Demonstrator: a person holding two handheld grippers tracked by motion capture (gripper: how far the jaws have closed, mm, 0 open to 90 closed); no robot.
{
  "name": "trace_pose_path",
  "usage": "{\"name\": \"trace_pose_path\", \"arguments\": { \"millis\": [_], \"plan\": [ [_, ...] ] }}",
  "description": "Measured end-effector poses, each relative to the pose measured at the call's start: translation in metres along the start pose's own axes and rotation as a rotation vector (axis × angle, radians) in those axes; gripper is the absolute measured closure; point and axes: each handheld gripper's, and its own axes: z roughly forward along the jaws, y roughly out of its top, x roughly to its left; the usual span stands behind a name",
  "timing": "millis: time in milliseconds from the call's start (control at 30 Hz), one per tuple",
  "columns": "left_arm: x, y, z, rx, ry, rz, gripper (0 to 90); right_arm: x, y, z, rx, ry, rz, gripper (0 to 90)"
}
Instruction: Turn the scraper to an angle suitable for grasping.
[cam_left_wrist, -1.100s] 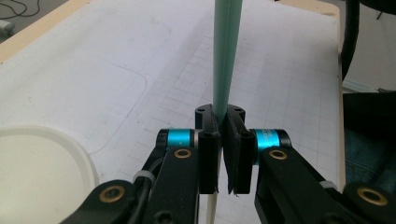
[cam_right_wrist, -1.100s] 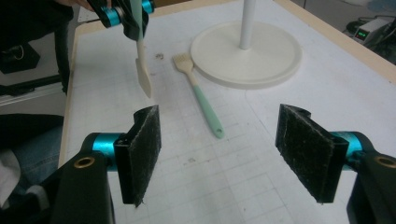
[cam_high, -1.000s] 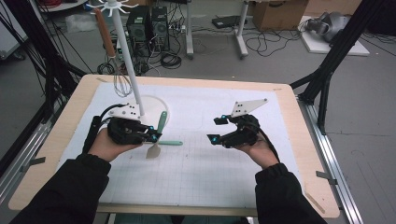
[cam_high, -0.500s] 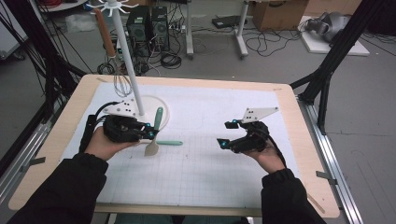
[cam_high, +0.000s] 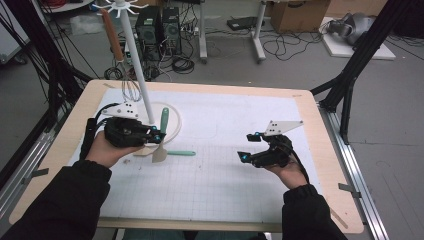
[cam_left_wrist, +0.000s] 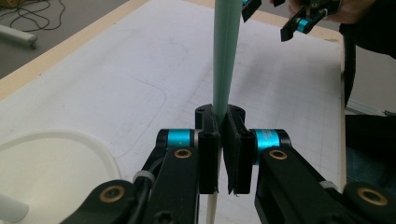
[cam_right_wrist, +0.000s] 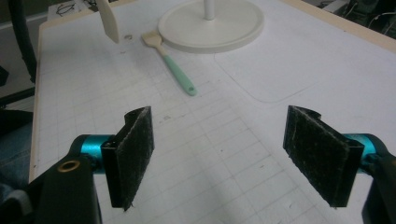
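Observation:
My left gripper (cam_high: 156, 136) is shut on a spatula with a mint-green handle (cam_high: 164, 120) and a cream blade (cam_high: 159, 152). It holds the spatula nearly upright, blade down, just in front of the stand's round base. In the left gripper view the pads (cam_left_wrist: 209, 154) clamp the green handle (cam_left_wrist: 225, 65). A second green-handled tool (cam_high: 179, 153) lies flat on the mat beside the blade, and the right gripper view shows this tool (cam_right_wrist: 176, 72) too. My right gripper (cam_high: 249, 147) hovers open over the mat's right half, its pads (cam_right_wrist: 135, 149) wide apart with nothing between them.
A white stand (cam_high: 136, 60) rises from a round base (cam_high: 172, 127) at the back left, with a whisk (cam_high: 131, 90) and a wooden-handled tool (cam_high: 112, 37) hanging from it. A white gridded mat (cam_high: 215, 185) covers the wooden table (cam_high: 320, 150).
My left gripper has shifted a little left and back with the spatula. My right gripper has drawn away to the right and nearer the front edge.

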Motion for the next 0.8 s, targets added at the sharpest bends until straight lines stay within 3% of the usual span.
{"name": "trace_pose_path", "arguments": {
  "millis": [800],
  "plan": [
    [0.008, 0.012, -0.019, -0.035, 0.024, -0.01, 84.3, 0.002, -0.012, -0.002, 0.006, -0.004, 0.004, 23.0]
  ]
}}
